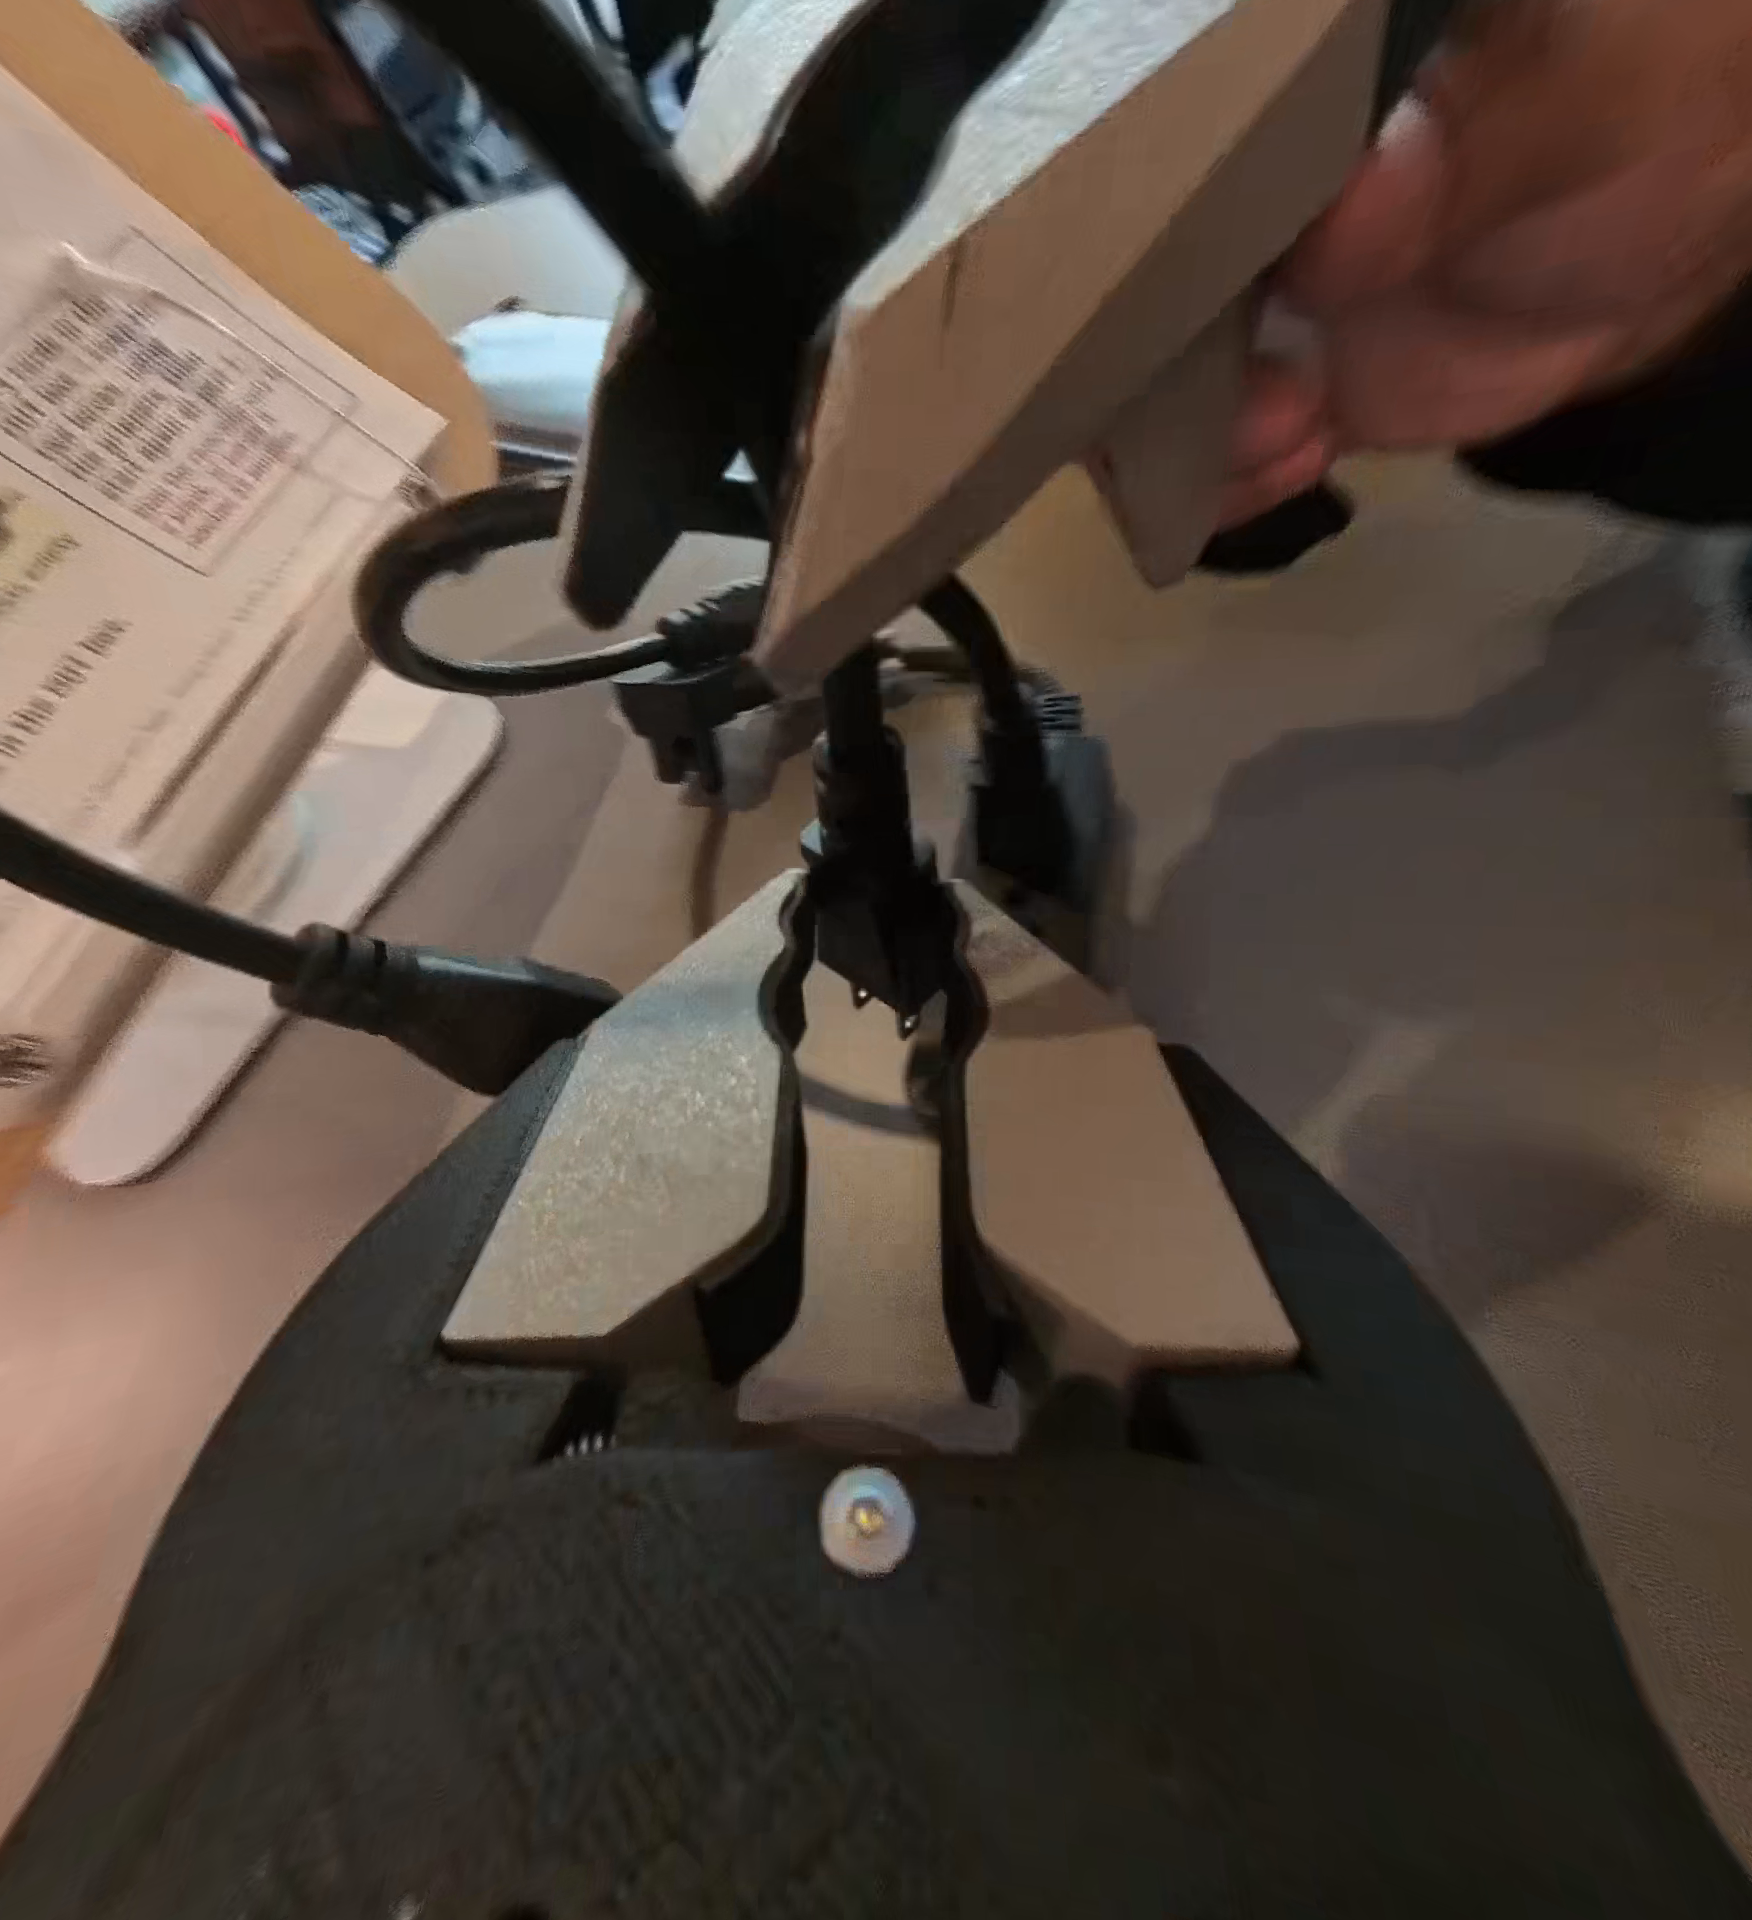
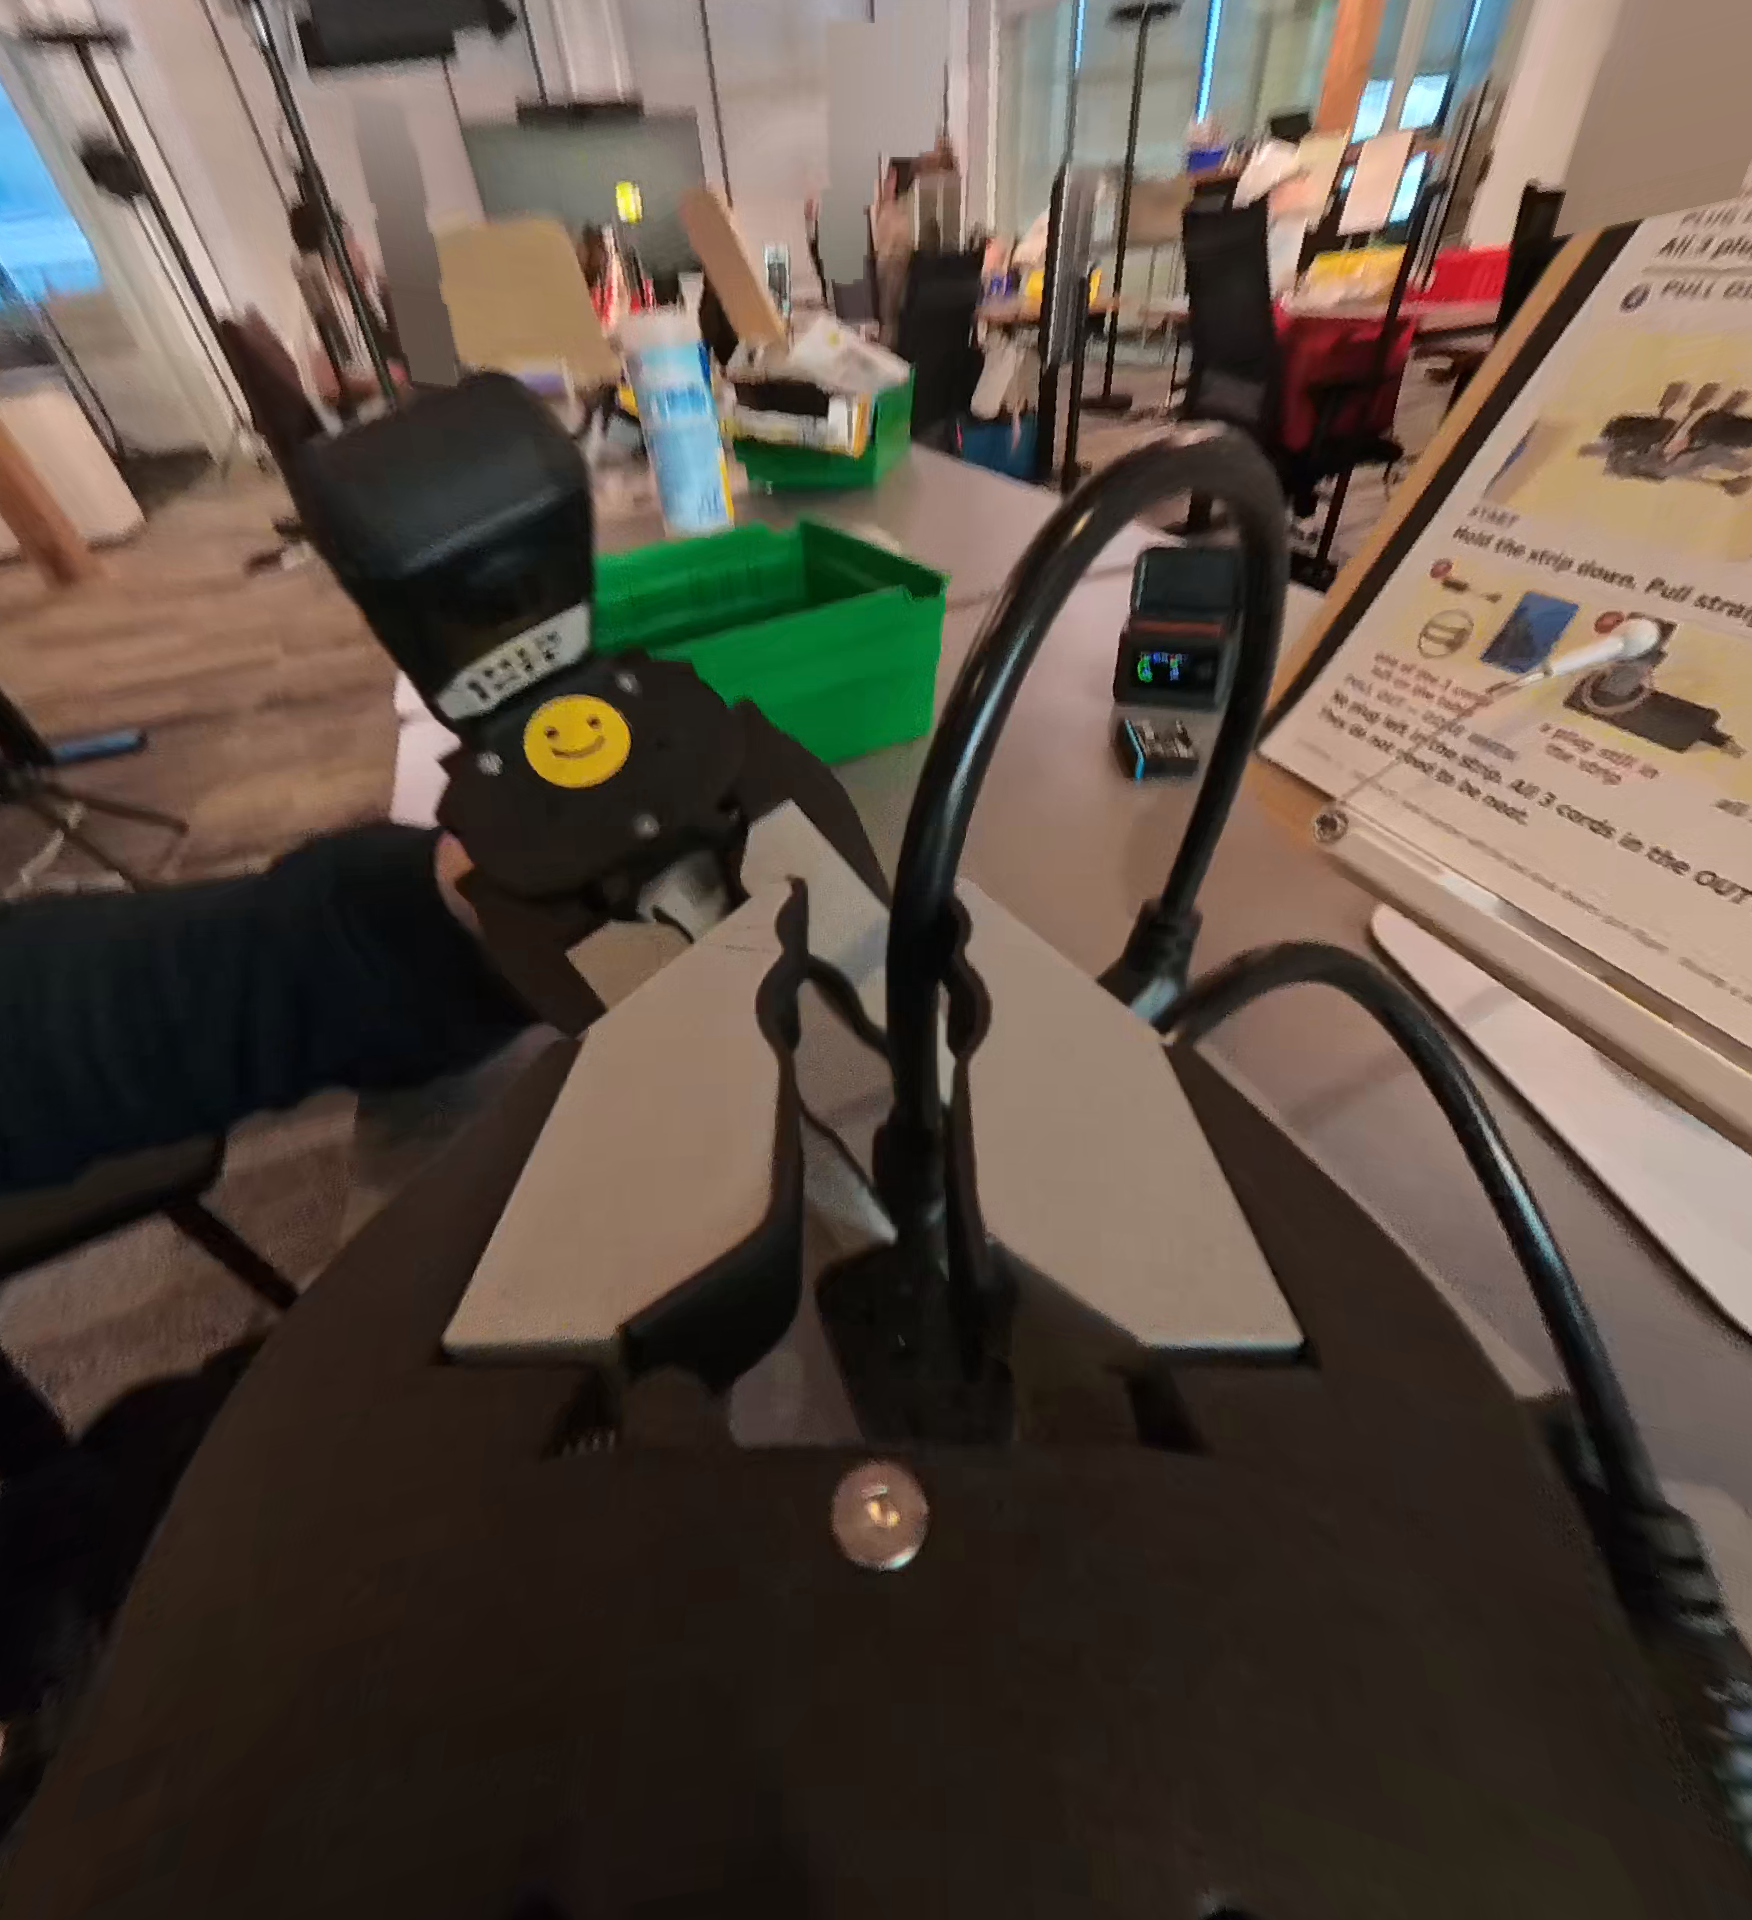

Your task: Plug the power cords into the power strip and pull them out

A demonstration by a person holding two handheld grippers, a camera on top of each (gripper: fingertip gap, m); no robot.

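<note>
My left gripper is shut on a black plug, its prongs facing the camera, just above the tabletop. Its cord runs up under my right gripper, which a hand holds above. In the right wrist view my right gripper has a black power cord between its fingers, with the thick cord end deep between the pads. The cord arches over to the right. More black plugs lie on the table. A pale piece, maybe the power strip, is mostly hidden.
A board with an instruction sheet stands at the right, and shows in the left wrist view. Green bins, a canister and a small display device sit farther back. The left gripper's body with a yellow sticker is close on the left. The gap from one gripper's tips to the other's is roughly 8 cm.
</note>
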